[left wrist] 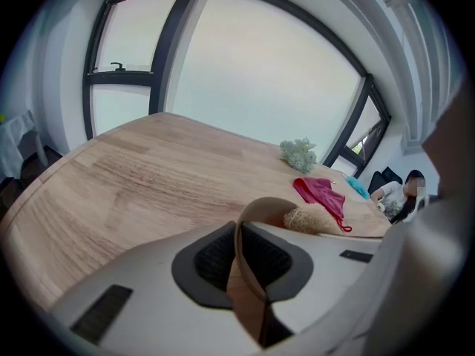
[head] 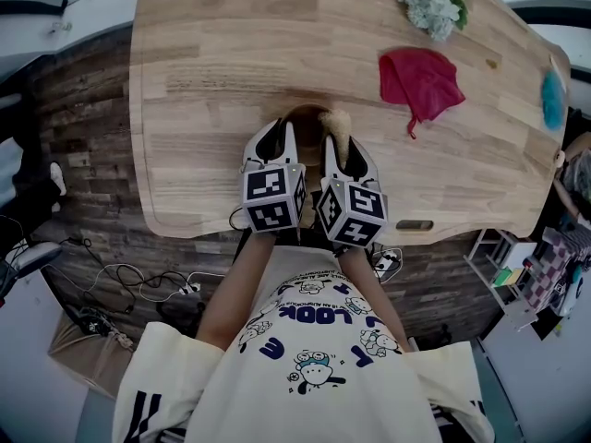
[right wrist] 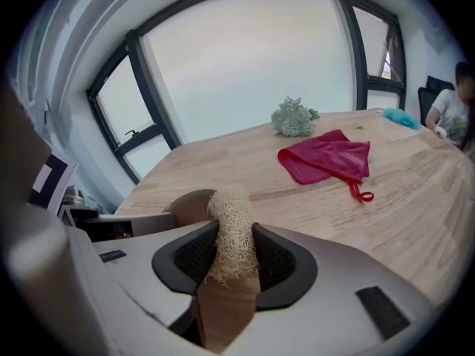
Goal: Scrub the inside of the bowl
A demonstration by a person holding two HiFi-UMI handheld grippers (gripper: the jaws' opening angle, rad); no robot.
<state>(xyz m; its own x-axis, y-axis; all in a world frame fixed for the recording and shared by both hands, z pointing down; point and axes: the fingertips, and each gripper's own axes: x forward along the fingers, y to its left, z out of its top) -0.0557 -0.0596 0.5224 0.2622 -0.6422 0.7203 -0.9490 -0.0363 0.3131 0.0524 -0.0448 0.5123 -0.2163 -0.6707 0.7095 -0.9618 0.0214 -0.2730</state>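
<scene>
- Pinching the bowl point(head: 305, 120) by its rim, the left gripper point(head: 275, 135) has its pads closed on the thin wooden wall, one inside and one outside.
- The right gripper point(head: 343, 141) is clamped on a loofah point(right wrist: 231, 232), whose free end pokes up past the jaws, just beside the bowl's rim.
- The bowl sits on the table point(head: 212, 53) close to the near edge, right between the two grippers.
- Risk one, as I read it: a hard downward scrub against a one-sided rim hold could tip the bowl or twist it out of the pads.
- Risk two: with the edge so near, a pull toward the body could drag the bowl off the table.
- Risk three: the loofah is soft and fibrous, so it may bend or slide in the jaws instead of pressing on the wood.
- Further out lie a red cloth point(head: 420, 81), a bunch of pale flowers point(head: 429, 5) and something teal point(head: 552, 100), all well apart from the bowl.
- Nothing stands between loofah and bowl; the way in looks clear.
</scene>
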